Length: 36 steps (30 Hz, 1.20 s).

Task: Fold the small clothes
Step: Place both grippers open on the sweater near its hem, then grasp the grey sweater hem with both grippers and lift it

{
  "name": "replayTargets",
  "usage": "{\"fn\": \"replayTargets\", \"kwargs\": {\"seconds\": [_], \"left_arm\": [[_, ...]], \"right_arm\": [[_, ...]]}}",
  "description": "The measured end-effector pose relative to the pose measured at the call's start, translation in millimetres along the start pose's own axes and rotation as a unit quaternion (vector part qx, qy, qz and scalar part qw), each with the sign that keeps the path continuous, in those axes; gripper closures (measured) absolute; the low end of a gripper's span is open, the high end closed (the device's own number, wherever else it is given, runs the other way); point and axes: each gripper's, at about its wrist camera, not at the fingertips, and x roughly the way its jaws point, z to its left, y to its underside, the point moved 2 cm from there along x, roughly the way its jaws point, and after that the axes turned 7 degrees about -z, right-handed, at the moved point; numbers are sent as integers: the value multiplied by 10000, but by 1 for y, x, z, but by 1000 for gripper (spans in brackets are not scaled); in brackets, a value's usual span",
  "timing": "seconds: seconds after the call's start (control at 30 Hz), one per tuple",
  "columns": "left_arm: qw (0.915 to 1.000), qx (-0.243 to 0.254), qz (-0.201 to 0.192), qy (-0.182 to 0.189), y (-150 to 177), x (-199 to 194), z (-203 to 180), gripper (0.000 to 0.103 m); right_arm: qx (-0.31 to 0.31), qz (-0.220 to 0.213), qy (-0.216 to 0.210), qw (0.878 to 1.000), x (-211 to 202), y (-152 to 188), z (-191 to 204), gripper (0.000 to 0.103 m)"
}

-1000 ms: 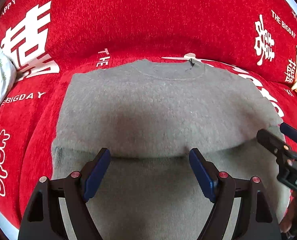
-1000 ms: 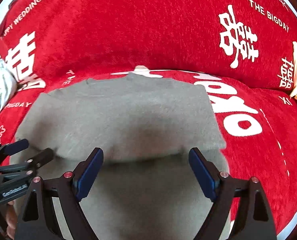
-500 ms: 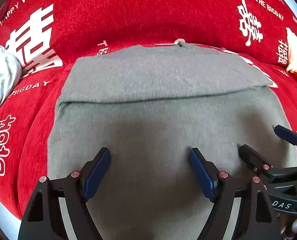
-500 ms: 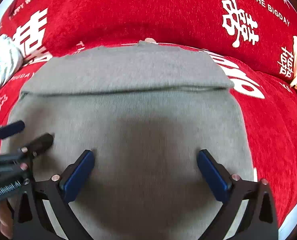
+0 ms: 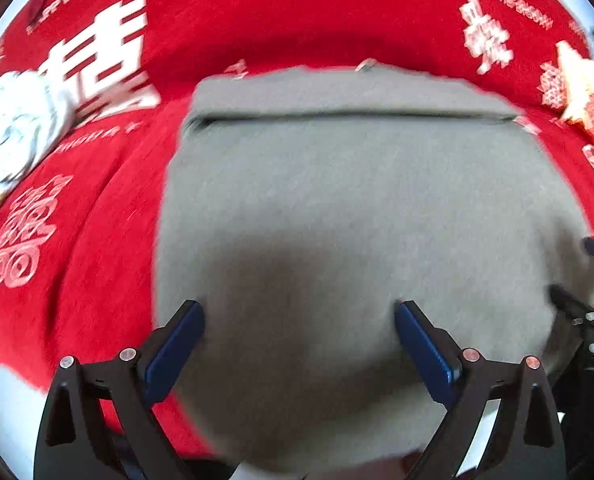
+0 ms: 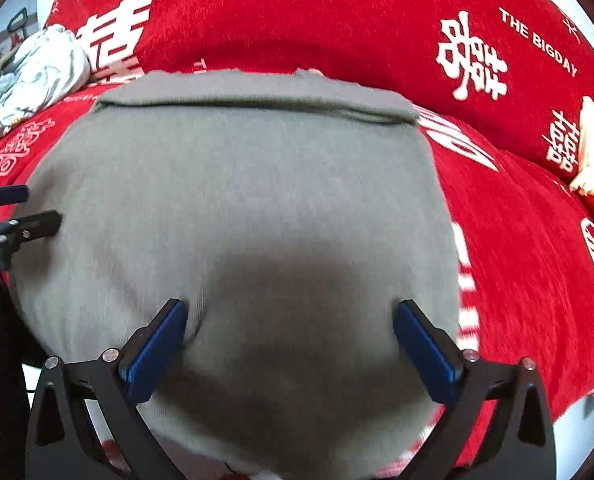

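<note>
Left wrist view: the left gripper (image 5: 299,320) is hanging released, jaws spread wide over the grey garment (image 5: 357,208), which is lying folded on the red cover (image 5: 97,240), its fold edge at twelve o'clock. Right wrist view: the right gripper (image 6: 291,318) is likewise gaping over the garment (image 6: 237,200); white cloth (image 6: 37,72) is sitting at ten o'clock.

The grey garment (image 6: 237,200) looked like soft matte knit with a fine fuzzy nap. Under it the red cover (image 6: 517,240) was plush, velvety cloth with flat white print. The right gripper (image 6: 289,332) had matte black plastic arms, smooth blue pads (image 6: 157,344) and shiny little metal screws; the left gripper (image 5: 297,340) looked the same.
</note>
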Motion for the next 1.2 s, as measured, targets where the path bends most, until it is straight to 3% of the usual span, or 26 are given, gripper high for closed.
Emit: {"fn": "replayTargets", "kwargs": {"seconds": [0.07, 0.17, 0.23, 0.33, 0.43, 0.67, 0.73, 1.07, 1.2], "left_arm": [[9998, -107, -126, 74, 5, -11, -3, 5], [9991, -11, -294, 318, 7, -22, -24, 5], [9988, 275, -348, 186, 11, -21, -41, 5], [9981, 585, -178, 23, 23, -9, -57, 5], [9983, 514, -261, 74, 29, -11, -55, 5], [9992, 313, -215, 108, 43, -10, -41, 1], [9993, 312, -202, 88, 48, -12, -40, 1], [9998, 177, 30, 118, 66, -14, -25, 1], [9990, -424, 155, -46, 77, -24, 4, 1]], "right_arm": [[-81, 39, 166, 9998, -9, 0, 5, 0], [-451, -373, 2, 9983, -25, -5, 30, 0], [-794, -430, -115, 9958, -24, -5, 51, 0], [-1112, -218, 35, 9935, -10, 3, 65, 1], [-875, -91, -154, 9960, -5, 15, 56, 1], [-788, 59, -79, 9968, -13, 31, 32, 0], [-840, 168, 150, 9962, -11, 35, 27, 1], [-487, 405, 434, 9970, -16, 48, 6, 0], [-147, 592, 519, 9968, -22, 53, -10, 0]]}}
